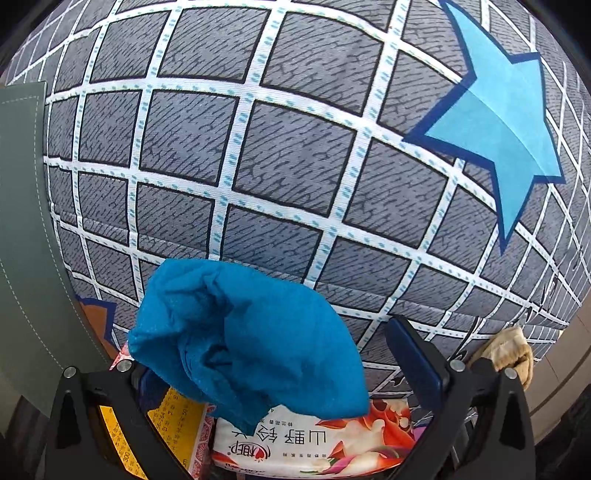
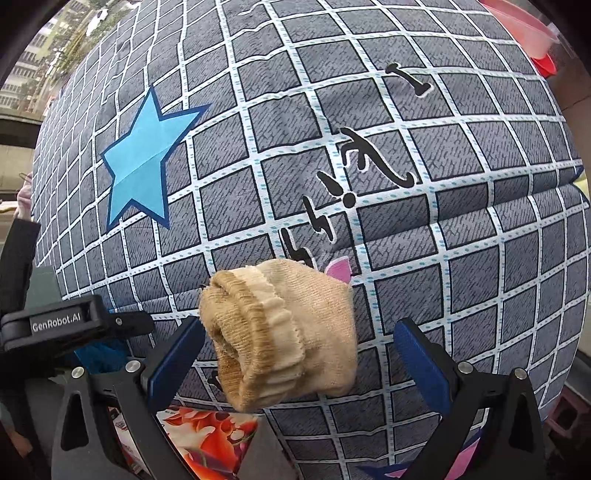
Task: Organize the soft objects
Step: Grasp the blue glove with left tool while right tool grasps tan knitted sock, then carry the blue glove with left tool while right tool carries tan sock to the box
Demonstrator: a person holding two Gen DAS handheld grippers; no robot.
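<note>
A crumpled blue cloth sits between the fingers of my left gripper, draped over the left finger and clear of the right finger; the jaws stand wide. A rolled beige sock sits between the fingers of my right gripper, touching the left pad, with a gap to the right pad; the jaws stand wide. The sock also shows at the right edge of the left wrist view. Both lie against a large grey grid-patterned pillow with blue stars.
A tissue pack with red flowers lies below the blue cloth and shows in the right wrist view. A green fabric panel stands at the left. A red and pink basin is at the top right. The left gripper's body is at the left.
</note>
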